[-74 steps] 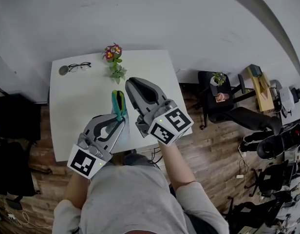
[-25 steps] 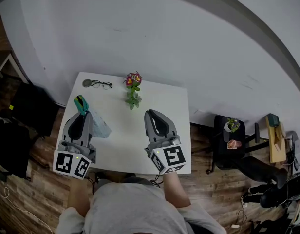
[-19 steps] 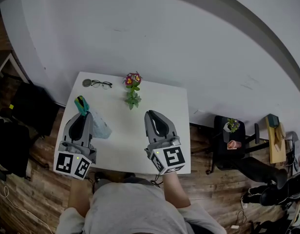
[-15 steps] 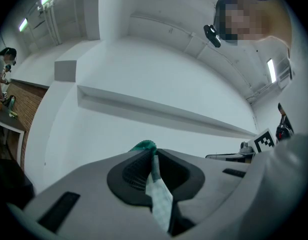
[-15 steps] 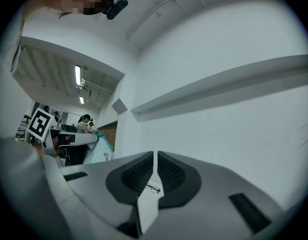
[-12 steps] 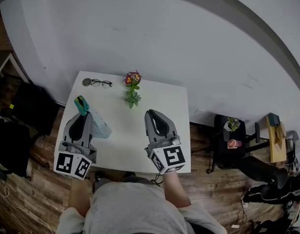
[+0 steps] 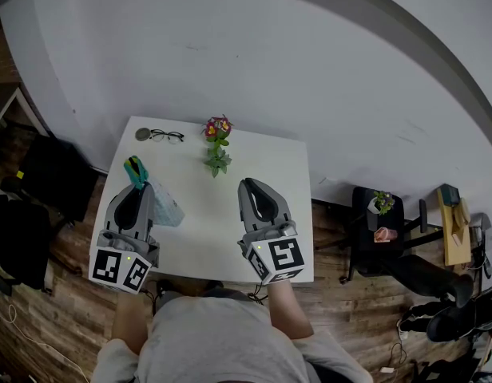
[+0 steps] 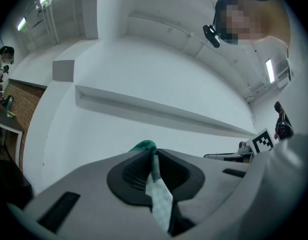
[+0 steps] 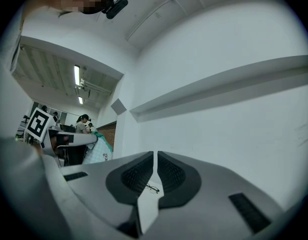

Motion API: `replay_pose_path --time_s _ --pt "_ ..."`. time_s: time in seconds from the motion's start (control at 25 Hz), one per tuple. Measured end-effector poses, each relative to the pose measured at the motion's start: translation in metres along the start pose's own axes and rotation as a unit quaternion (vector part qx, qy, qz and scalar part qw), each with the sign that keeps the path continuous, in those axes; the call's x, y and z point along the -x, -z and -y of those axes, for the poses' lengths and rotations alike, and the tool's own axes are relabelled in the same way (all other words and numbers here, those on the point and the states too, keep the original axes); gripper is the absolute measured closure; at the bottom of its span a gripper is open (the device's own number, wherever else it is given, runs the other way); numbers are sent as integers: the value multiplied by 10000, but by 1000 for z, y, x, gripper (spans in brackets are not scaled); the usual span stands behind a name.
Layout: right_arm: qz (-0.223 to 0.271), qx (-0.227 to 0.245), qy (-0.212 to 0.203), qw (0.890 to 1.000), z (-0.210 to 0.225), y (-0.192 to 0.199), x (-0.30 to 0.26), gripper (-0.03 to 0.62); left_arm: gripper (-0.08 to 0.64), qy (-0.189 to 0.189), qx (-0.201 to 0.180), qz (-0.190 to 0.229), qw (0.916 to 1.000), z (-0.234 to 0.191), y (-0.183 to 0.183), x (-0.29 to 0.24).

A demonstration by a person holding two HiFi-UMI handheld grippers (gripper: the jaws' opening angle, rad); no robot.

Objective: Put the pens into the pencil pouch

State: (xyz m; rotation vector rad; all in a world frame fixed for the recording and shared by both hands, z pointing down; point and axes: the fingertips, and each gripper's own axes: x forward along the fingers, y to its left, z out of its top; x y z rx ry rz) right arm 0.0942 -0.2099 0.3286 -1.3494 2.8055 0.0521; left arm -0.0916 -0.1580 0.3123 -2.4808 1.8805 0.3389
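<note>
The pencil pouch is pinched in my left gripper, over the left part of the white table. In the left gripper view my two jaws stand nearly together, the pouch's pale checked fabric pressed between the pads and its teal top edge poking out just past the tips. From the head view that teal end sticks out beyond my left fingertips, and the pale body hangs off the gripper's right side, toward the middle of the table. I cannot tell whether it touches the table top.

My right gripper hovers over the near right part of the table, well apart from the left one. Its jaws are closed to a thin slit with nothing between them. Through that slit I see the glasses lying far off on the table, and the pouch shows at the left of the right gripper view.

Along the table's far edge lie the glasses, with a round dark disc just beside them on the left. To their right stands a flowering plant with pink and yellow blooms, and a green sprig just nearer to me
</note>
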Motion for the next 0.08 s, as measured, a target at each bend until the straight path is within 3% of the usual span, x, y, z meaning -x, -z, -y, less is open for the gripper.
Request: replay_pose_path --time_s 0.08 --pt "-2 -4 9 10000 0 0 -1 548 506 11 -2 -7 10000 0 0 0"
